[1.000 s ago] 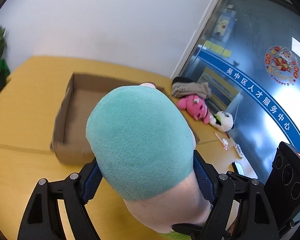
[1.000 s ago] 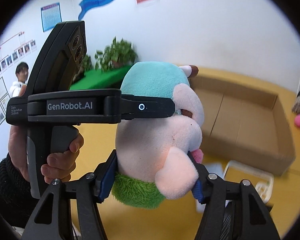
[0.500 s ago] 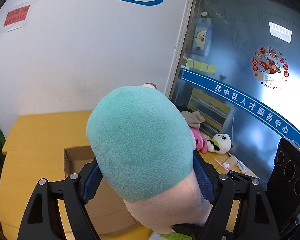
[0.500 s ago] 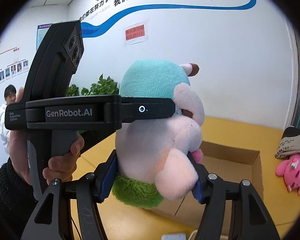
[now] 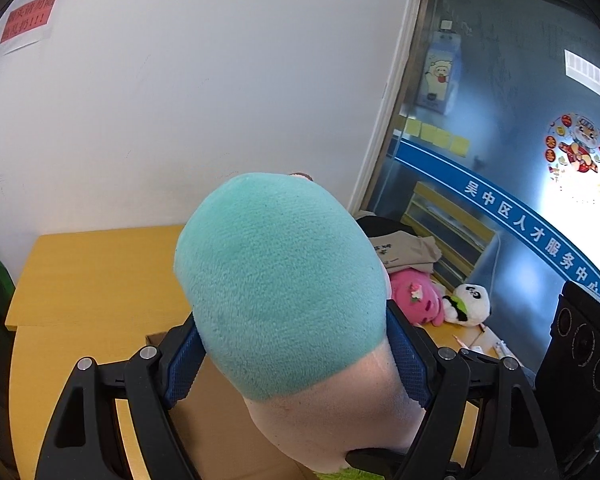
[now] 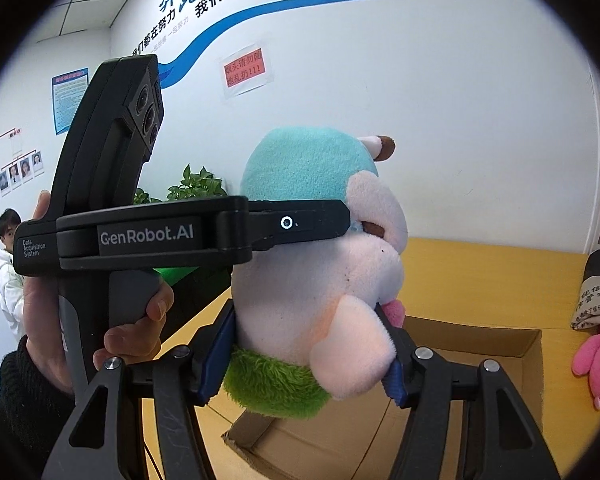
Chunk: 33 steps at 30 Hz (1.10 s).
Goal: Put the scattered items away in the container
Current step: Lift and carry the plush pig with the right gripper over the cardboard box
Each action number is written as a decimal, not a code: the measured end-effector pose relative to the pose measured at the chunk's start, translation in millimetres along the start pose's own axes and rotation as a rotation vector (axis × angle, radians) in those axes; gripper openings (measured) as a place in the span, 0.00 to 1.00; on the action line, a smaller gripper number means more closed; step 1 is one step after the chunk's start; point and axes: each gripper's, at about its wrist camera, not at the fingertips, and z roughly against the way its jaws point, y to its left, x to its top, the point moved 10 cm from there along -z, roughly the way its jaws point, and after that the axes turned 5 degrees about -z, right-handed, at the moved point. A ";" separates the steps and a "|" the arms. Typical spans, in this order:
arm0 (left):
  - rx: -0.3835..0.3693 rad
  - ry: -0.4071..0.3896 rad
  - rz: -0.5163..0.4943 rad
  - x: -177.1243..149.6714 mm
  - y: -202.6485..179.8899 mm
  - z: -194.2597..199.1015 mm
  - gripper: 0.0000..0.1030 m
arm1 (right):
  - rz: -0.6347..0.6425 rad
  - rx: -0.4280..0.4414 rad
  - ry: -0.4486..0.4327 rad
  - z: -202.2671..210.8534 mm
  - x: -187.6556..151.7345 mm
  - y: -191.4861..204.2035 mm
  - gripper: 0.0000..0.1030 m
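My left gripper (image 5: 292, 364) jaws clamp the teal-and-pink plush toy (image 5: 284, 300), blue pads pressed into its sides. Cardboard box (image 5: 220, 432) below it on the yellow surface (image 5: 92, 280). Pink plush (image 5: 416, 300) touches panda plush (image 5: 470, 304) at right.

Open cardboard box (image 6: 480, 344) below, unobstructed; pink plush (image 5: 416, 300) and panda (image 5: 470, 304) crowding the right.

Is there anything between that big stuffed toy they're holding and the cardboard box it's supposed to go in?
Nothing visible. Both the left gripper and right gripper clamp the stuffed toy above the open cardboard box. What shows of the box's inside looks bare, and the pink toy lies outside it.
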 end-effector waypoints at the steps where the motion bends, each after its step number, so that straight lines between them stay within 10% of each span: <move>1: 0.008 -0.001 0.002 2.0 6.4 -5.4 0.83 | -0.007 0.003 0.005 -7.7 3.1 -1.4 0.59; 12: 0.015 0.109 0.078 -22.9 76.4 -84.3 0.83 | -0.094 0.013 0.098 -102.8 -1.1 -32.1 0.58; 26: 0.068 0.458 0.148 -176.4 136.5 -207.7 0.83 | -0.271 -0.077 0.363 -238.9 -142.2 -84.1 0.58; 33: 0.104 0.521 0.125 -194.1 135.3 -210.3 0.86 | -0.331 -0.045 0.390 -249.8 -161.5 -84.4 0.65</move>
